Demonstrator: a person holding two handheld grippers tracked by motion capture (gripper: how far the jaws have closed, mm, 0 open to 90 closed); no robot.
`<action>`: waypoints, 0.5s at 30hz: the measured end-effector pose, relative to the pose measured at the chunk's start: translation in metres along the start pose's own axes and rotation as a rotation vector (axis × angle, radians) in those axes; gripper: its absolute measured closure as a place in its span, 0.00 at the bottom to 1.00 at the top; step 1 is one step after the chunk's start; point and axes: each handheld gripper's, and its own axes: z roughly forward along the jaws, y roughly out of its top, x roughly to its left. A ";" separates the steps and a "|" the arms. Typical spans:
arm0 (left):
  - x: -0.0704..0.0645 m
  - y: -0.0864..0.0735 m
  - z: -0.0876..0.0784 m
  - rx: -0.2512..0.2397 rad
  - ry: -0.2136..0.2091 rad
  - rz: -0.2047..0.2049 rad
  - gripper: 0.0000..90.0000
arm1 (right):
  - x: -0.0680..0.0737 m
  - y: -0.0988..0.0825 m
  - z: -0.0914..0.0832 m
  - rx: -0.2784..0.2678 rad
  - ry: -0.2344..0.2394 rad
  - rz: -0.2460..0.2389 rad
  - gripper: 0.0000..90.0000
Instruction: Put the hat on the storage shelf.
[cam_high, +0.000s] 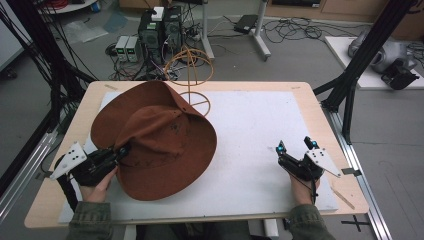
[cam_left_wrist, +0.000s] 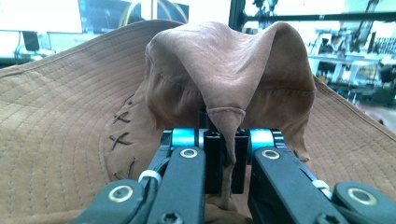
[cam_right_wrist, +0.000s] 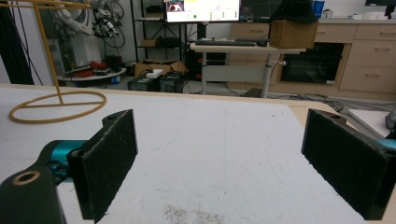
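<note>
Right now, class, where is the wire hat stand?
In the high view, the wire hat stand stands at the table's far edge, just behind the brown hat, left of centre.

My wooden table (cam_high: 320, 100) carries a white mat (cam_high: 250, 130) over most of its top. Past the far edge, two black computer towers (cam_high: 160, 30) stand on the grey floor with two small pale boxes (cam_high: 127, 47) beside them, and loose cables (cam_high: 295, 27) lie farther right. A black frame post (cam_high: 370, 45) slants up at my right. Across the room I see a lit monitor (cam_right_wrist: 201, 10), a keyboard (cam_right_wrist: 225, 43) on a desk (cam_right_wrist: 243, 48), a cardboard box (cam_right_wrist: 293, 33) and pale wooden drawers (cam_right_wrist: 369, 51).
</note>
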 end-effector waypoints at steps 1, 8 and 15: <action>-0.001 0.002 0.000 -0.009 0.007 0.007 0.98 | 0.000 0.000 0.000 0.000 0.000 -0.001 0.11; -0.002 0.012 0.006 -0.053 0.031 0.024 0.98 | 0.000 0.000 0.000 -0.002 -0.001 -0.001 0.11; 0.000 0.021 0.018 -0.101 0.049 0.018 0.98 | 0.001 0.000 -0.001 -0.001 -0.004 0.009 0.11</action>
